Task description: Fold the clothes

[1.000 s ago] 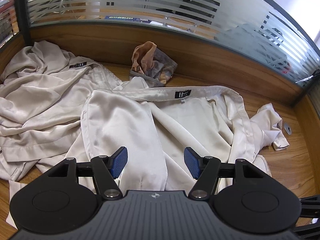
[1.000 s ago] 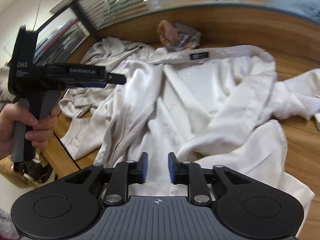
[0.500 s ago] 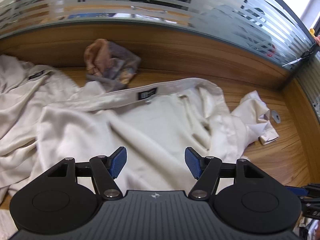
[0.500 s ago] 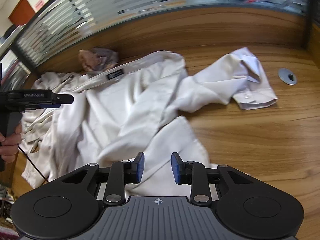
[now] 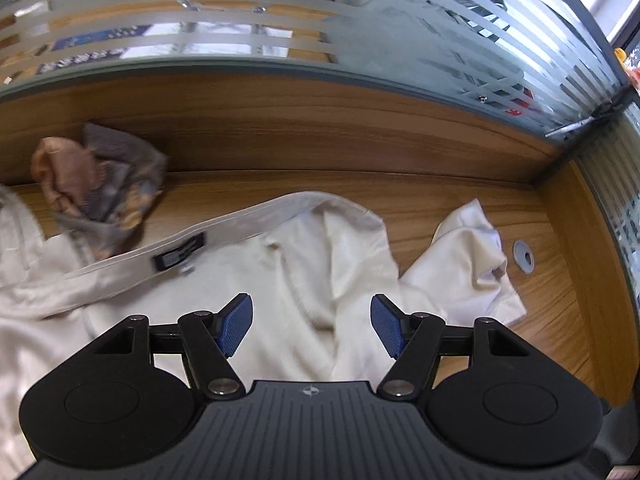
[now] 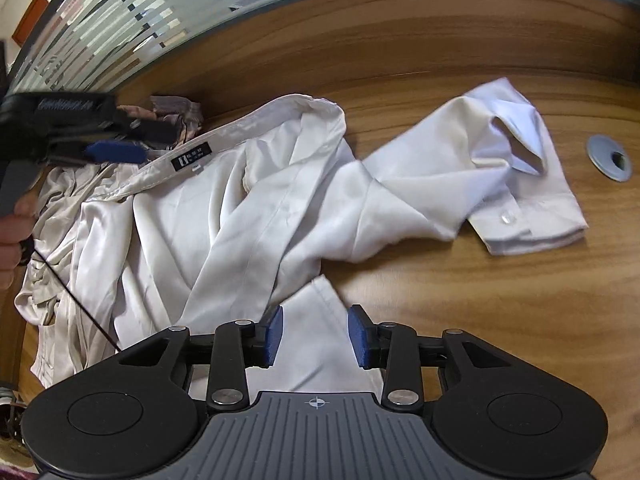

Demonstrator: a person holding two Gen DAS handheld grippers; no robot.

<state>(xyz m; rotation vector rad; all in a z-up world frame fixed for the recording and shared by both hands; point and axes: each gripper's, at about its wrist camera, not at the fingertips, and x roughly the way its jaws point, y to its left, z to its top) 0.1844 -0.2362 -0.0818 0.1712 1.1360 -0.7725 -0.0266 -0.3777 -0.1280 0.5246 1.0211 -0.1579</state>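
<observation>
A cream satin shirt [image 5: 288,288] lies crumpled on the wooden desk, collar with a black label [image 5: 180,254] toward the back, one sleeve [image 5: 468,272] flung out to the right. It also shows in the right wrist view [image 6: 240,216], with its buttoned cuff [image 6: 528,216] at right. My left gripper [image 5: 312,330] is open and empty above the shirt's middle. My right gripper [image 6: 316,336] is open, its fingers either side of the shirt's near hem without touching. The left gripper [image 6: 116,151] shows at the left of the right wrist view.
A second cream garment [image 6: 52,240] lies heaped at the left. A crumpled brown and grey cloth [image 5: 96,188] sits by the wooden back wall [image 5: 320,136]. A grey cable grommet [image 6: 610,158] is set in the desk at right. Frosted glass rises behind.
Both grippers have swung to the right over the shirt. The right gripper's fingers have opened wider. The sleeve and grommet have come further into view.
</observation>
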